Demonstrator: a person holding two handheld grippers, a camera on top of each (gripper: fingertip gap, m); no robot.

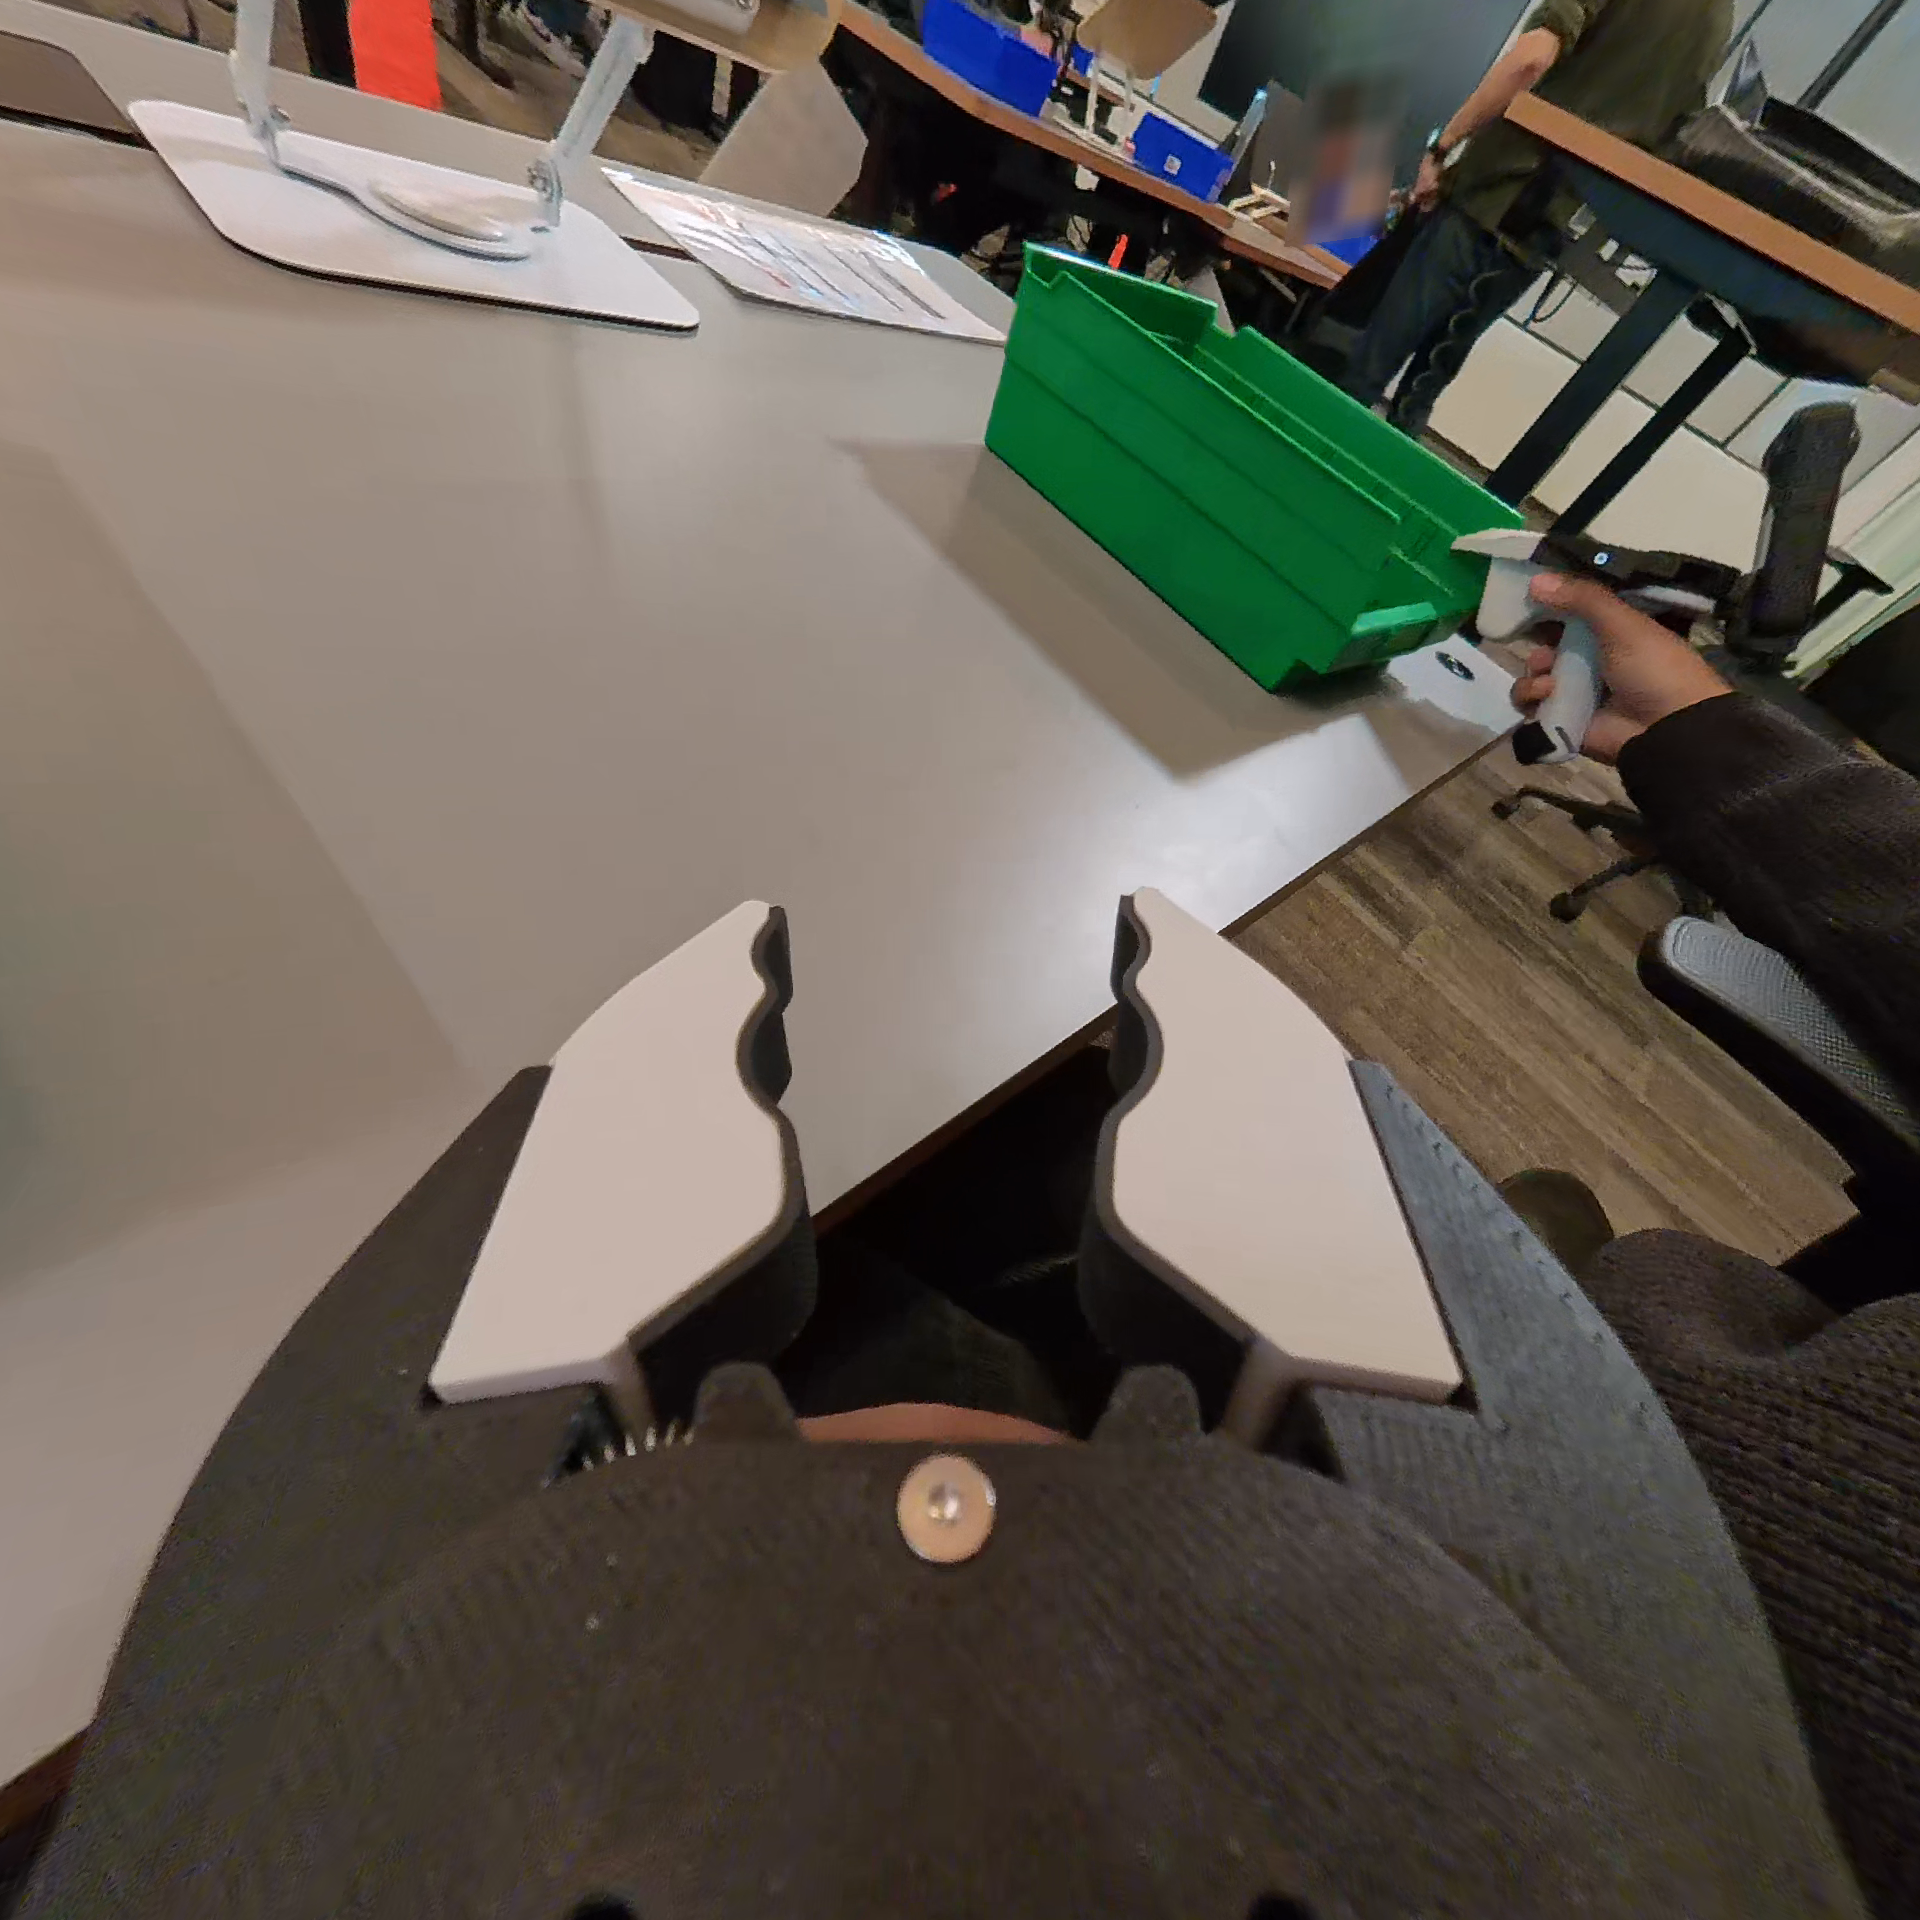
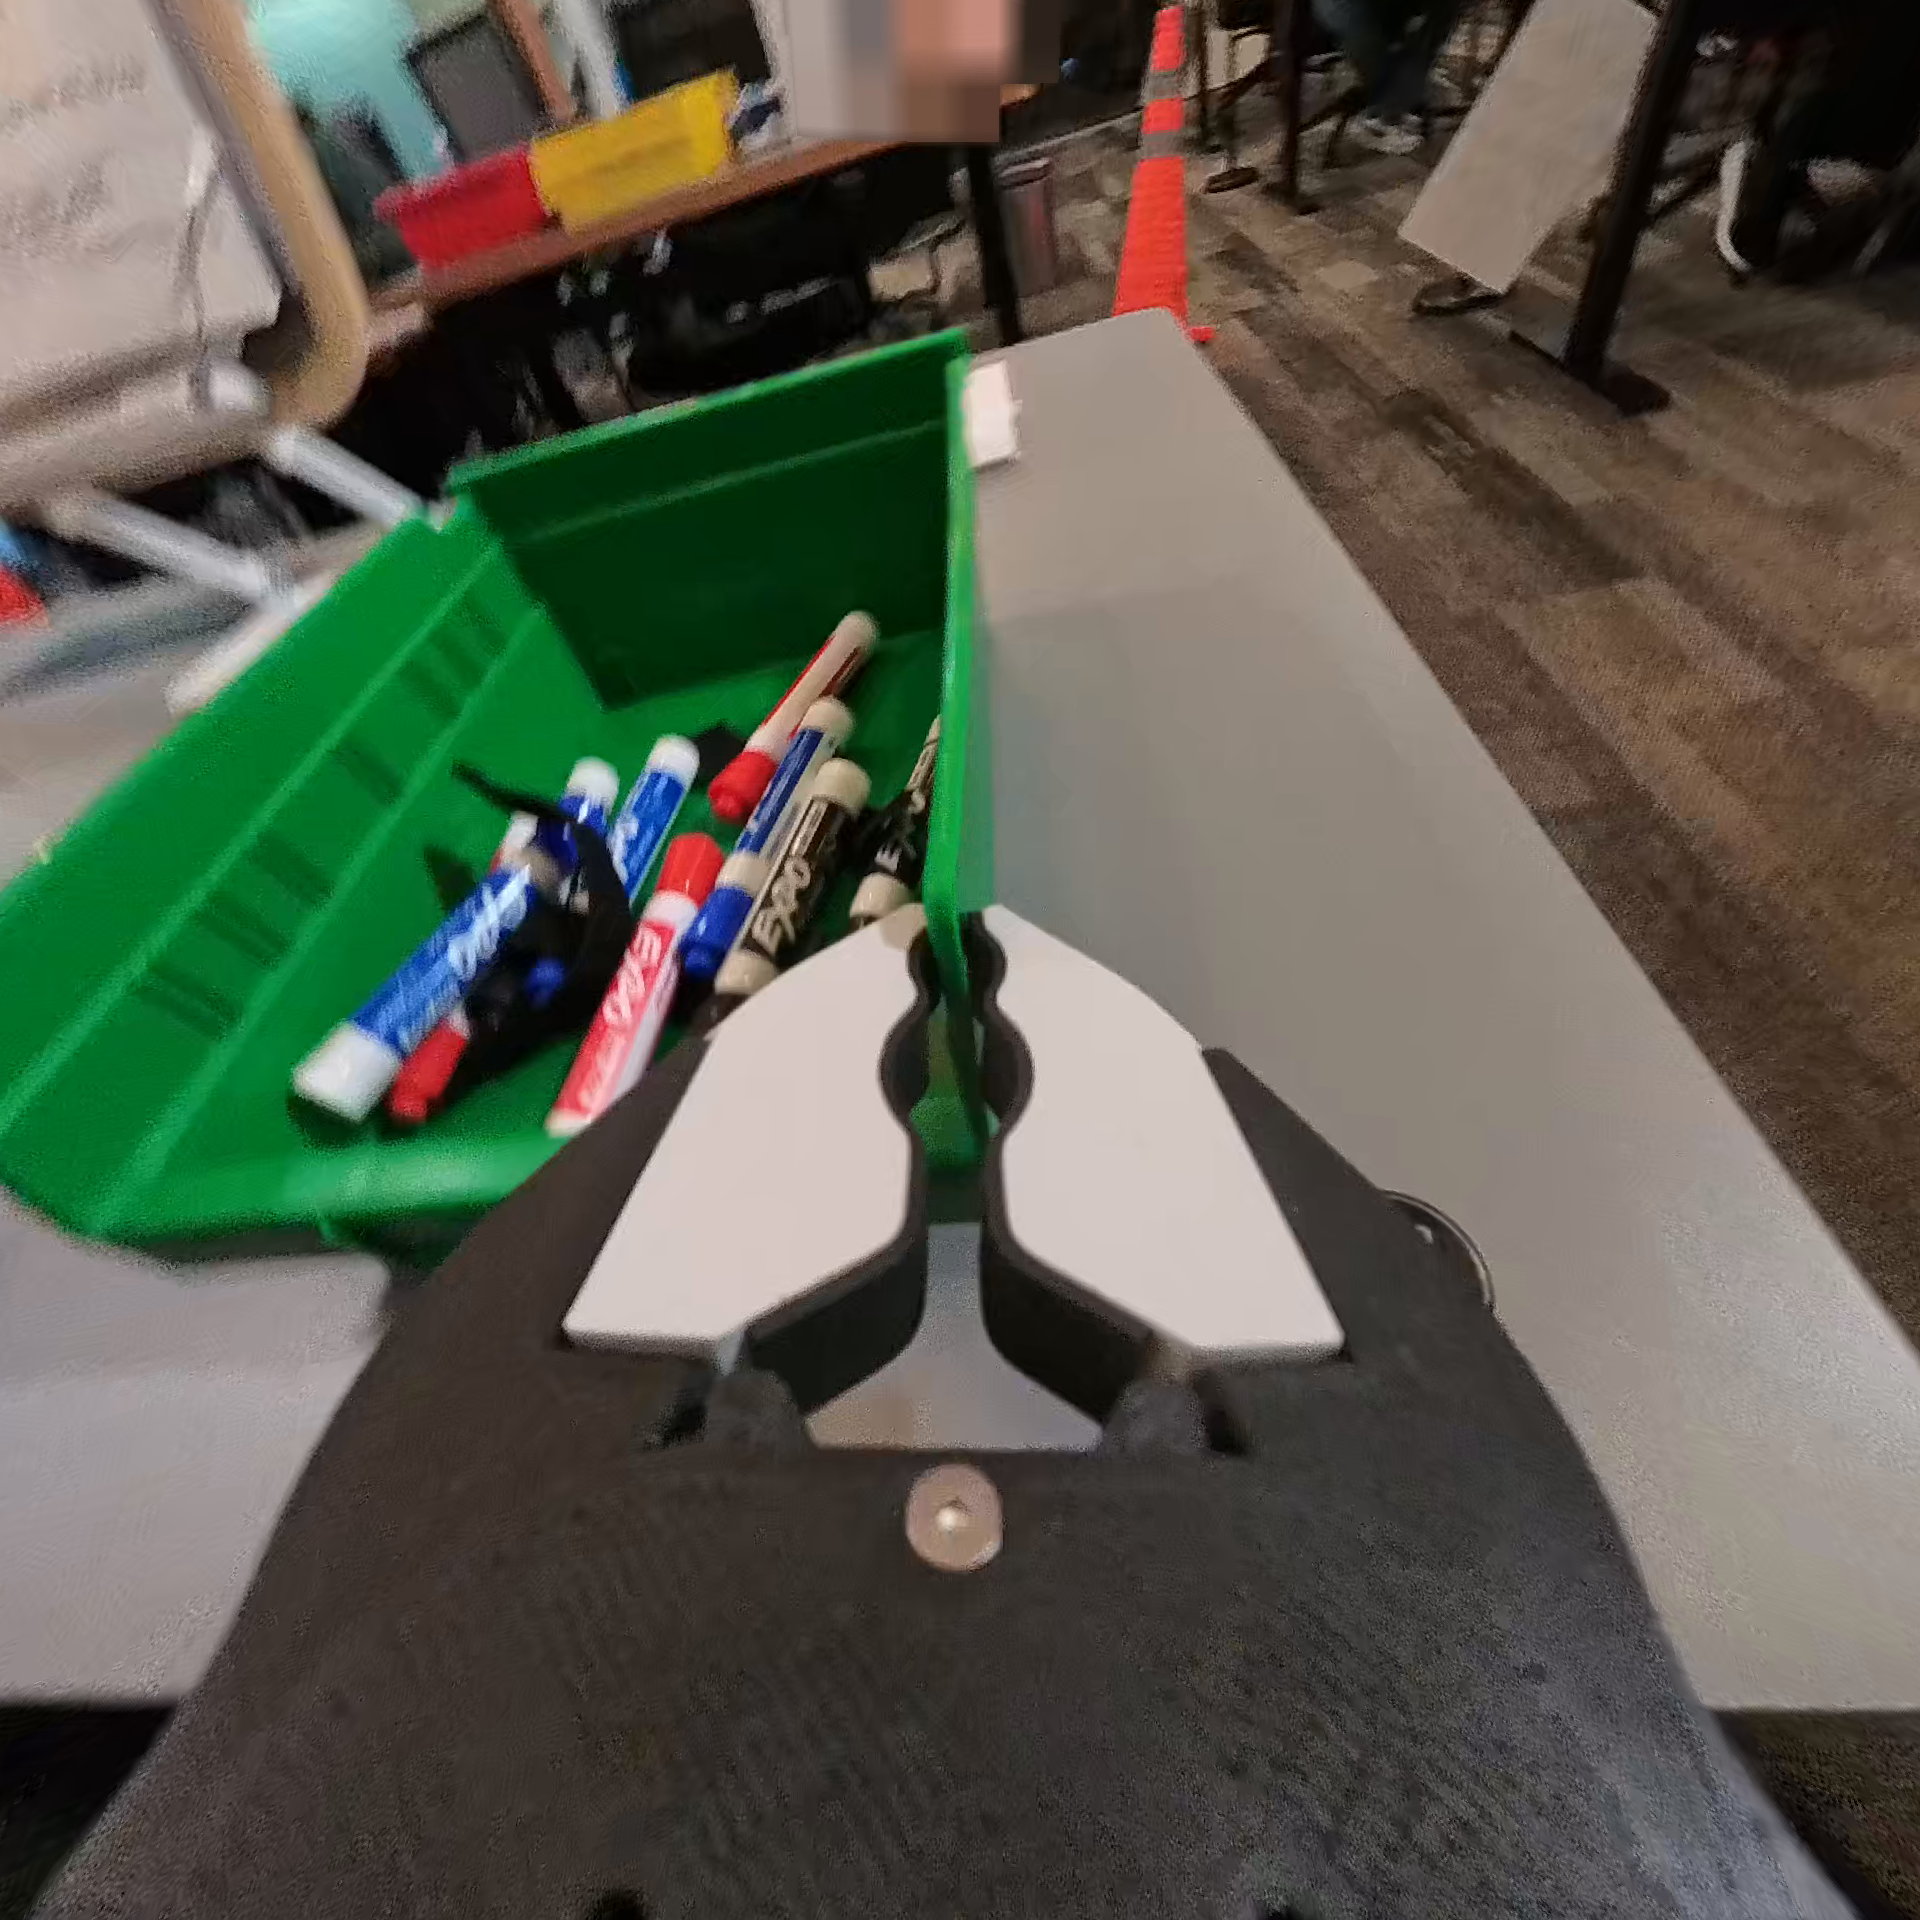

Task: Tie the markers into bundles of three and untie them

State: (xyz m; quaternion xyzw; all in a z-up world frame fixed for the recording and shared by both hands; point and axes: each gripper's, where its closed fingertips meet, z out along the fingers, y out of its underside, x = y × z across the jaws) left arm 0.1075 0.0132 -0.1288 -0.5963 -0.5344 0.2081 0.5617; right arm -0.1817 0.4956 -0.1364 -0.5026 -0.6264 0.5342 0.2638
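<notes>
Right gripper (image 2: 951, 925) jaws clamped on green bin (image 2: 312, 883) side wall; left gripper (image 1: 951, 914) jaws apart, empty, well away.

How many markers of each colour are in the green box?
Blue markers: 4
Red markers: 3
Black markers: 2
Total: 9 markers in the green box, as far as the blurry picture shows.
</notes>
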